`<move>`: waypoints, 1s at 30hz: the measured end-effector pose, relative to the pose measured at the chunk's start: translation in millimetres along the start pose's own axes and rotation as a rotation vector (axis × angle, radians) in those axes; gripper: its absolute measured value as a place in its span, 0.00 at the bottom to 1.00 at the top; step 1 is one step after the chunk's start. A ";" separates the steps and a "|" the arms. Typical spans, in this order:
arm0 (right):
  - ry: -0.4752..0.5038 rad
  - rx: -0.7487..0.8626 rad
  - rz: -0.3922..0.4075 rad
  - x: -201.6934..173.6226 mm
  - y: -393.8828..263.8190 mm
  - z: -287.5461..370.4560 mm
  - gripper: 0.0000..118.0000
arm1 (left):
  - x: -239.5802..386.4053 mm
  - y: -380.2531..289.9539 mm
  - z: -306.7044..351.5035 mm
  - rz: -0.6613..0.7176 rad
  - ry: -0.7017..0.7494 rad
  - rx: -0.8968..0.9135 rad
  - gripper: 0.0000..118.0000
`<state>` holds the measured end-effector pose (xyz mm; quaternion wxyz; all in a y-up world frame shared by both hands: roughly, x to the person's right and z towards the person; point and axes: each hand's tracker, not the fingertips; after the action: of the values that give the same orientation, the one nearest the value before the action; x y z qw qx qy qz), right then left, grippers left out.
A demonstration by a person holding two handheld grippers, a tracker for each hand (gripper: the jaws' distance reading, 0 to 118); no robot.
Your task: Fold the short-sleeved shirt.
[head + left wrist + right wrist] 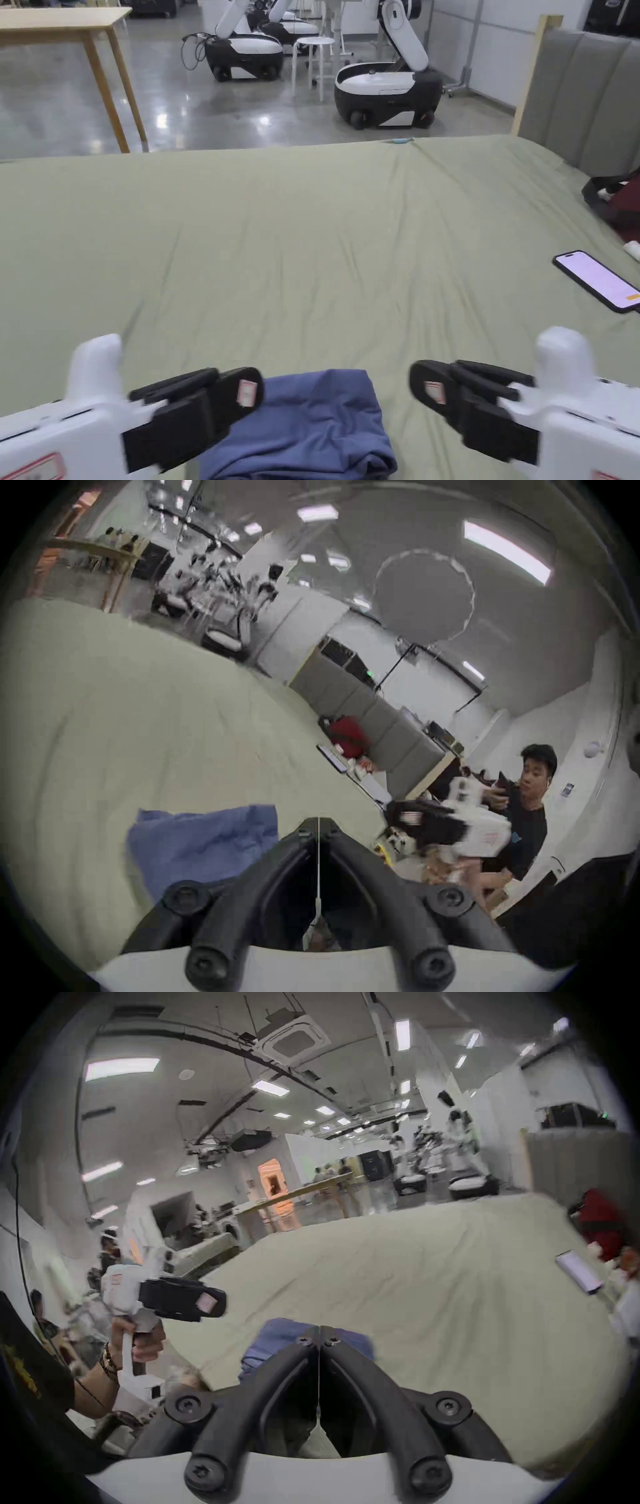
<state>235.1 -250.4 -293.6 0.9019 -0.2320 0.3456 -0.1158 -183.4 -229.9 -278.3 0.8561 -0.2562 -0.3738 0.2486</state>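
Both hand-held grippers pressed together, empty, above the folded shirt.
Left hand-held gripper and right hand-held gripper flank the compact blue shirt, bottom centre on the bed; folding looks finished.

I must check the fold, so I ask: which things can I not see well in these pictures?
- Blue shirt: head view, near part cut off by the bottom edge; left side under the left gripper.
- Shirt: right gripper view, mostly behind the right gripper.
- Sleeves: cannot be told in the bundle.
- Phone: head view, cut by the right edge.
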 end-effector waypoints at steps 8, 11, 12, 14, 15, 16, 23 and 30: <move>0.035 -0.255 -0.117 32.4 -41.2 -109.0 0.01 | -24.9 -32.6 57.1 0.098 0.184 0.006 0.00; 0.033 -0.270 -0.148 36.4 -46.8 -118.5 0.01 | -36.4 -38.8 49.7 0.105 0.181 -0.020 0.00; 0.030 -0.274 -0.143 36.6 -47.4 -119.7 0.01 | -39.0 -40.0 46.2 0.112 0.181 -0.026 0.00; 0.030 -0.283 -0.141 37.5 -48.0 -122.3 0.01 | -48.1 -41.1 30.7 0.140 0.159 -0.050 0.00; 0.029 -0.285 -0.143 35.7 -47.8 -121.1 0.01 | -51.6 -41.1 25.4 0.153 0.153 -0.057 0.00; 0.028 -0.286 -0.141 35.5 -47.9 -121.0 0.01 | -56.8 -40.6 18.6 0.168 0.144 -0.067 0.03; 0.013 -0.288 -0.137 33.4 -49.0 -120.2 0.01 | -103.0 -39.9 -16.9 0.330 0.084 -0.011 1.00; 0.018 -0.280 -0.172 36.3 -52.2 -122.4 0.01 | -133.2 -47.1 -67.0 0.406 0.101 -0.188 1.00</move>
<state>176.4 -350.4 -368.3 0.8443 -0.3832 0.3455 -0.1452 -200.4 -364.2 -356.6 0.7785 -0.4169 -0.2927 0.3666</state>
